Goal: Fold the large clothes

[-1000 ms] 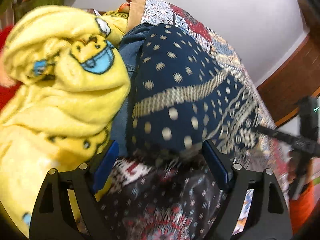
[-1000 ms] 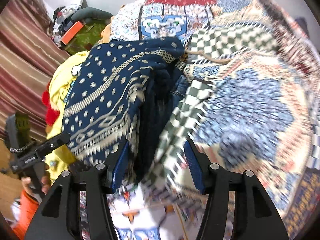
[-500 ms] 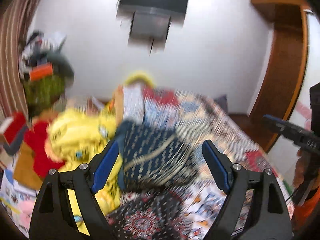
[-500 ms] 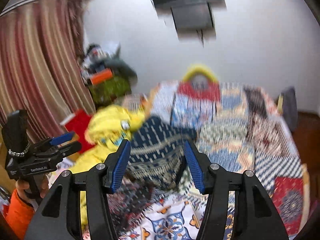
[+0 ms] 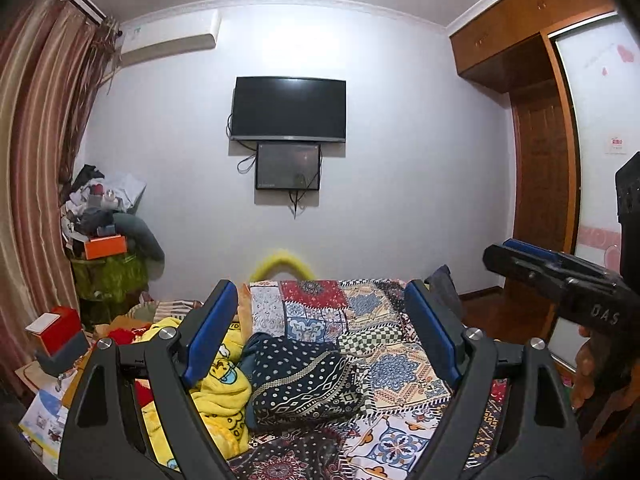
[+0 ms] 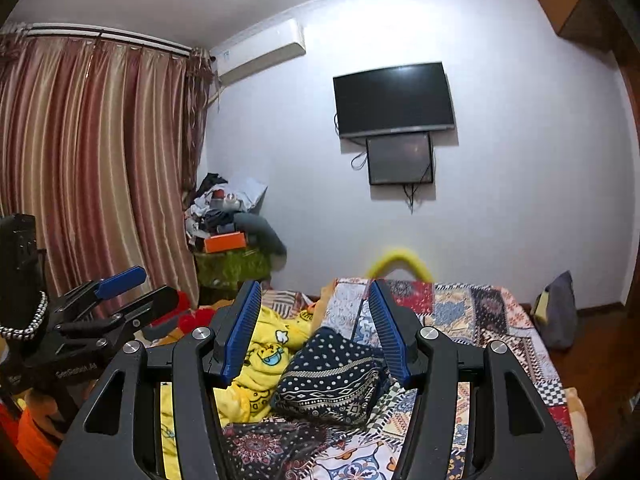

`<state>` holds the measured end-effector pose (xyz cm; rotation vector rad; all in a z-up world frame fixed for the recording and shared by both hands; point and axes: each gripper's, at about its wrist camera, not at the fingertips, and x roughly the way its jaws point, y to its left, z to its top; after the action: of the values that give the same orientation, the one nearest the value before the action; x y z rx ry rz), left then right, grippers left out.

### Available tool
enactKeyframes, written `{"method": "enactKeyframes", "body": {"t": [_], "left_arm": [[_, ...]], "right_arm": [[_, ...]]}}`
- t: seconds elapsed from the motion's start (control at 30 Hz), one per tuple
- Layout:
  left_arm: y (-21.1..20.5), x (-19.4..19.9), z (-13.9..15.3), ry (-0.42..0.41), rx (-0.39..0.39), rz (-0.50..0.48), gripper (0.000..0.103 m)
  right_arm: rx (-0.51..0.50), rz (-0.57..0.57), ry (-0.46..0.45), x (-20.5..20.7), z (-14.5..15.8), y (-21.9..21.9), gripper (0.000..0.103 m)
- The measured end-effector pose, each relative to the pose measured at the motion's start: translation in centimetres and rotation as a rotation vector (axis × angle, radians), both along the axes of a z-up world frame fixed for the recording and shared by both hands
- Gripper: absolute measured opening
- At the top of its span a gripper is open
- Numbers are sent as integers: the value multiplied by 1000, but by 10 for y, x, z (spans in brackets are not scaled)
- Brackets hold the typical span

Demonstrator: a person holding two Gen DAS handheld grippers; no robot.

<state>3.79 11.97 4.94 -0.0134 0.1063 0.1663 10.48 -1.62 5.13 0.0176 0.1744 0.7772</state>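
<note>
Above, the folded navy garment [image 5: 304,384] lay lengthwise down the bed [image 5: 404,364]; left gripper [image 5: 320,340] wide and empty, right gripper [image 6: 316,332] narrower, empty; only the left view showed the wardrobe [image 5: 540,120]

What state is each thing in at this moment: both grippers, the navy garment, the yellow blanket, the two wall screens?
left gripper: open, empty, raised off the bed.
right gripper: open, empty, raised.
navy patterned garment: folded bundle lying on the bedspread.
yellow cartoon blanket: crumpled, unfolded, beside the garment.
television: dark.
smaller screen: dark.
</note>
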Motion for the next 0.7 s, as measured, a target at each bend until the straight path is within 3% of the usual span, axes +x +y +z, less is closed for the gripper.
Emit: {"method": "enactKeyframes", "body": {"t": [0.17,0.37,0.7], "left_arm": [[-6,-6,-3,-13,10,30,100],[-9,-8,-5,-13,13,40,102],[-7,-3,-10,-6,0,38,102]], "right_arm": [[-8,-38,-21,-6,-4,1,72],[3,-115,-45,-7,-4,-1,101],[1,-136,-41,-5,-6,-2,103]]}}
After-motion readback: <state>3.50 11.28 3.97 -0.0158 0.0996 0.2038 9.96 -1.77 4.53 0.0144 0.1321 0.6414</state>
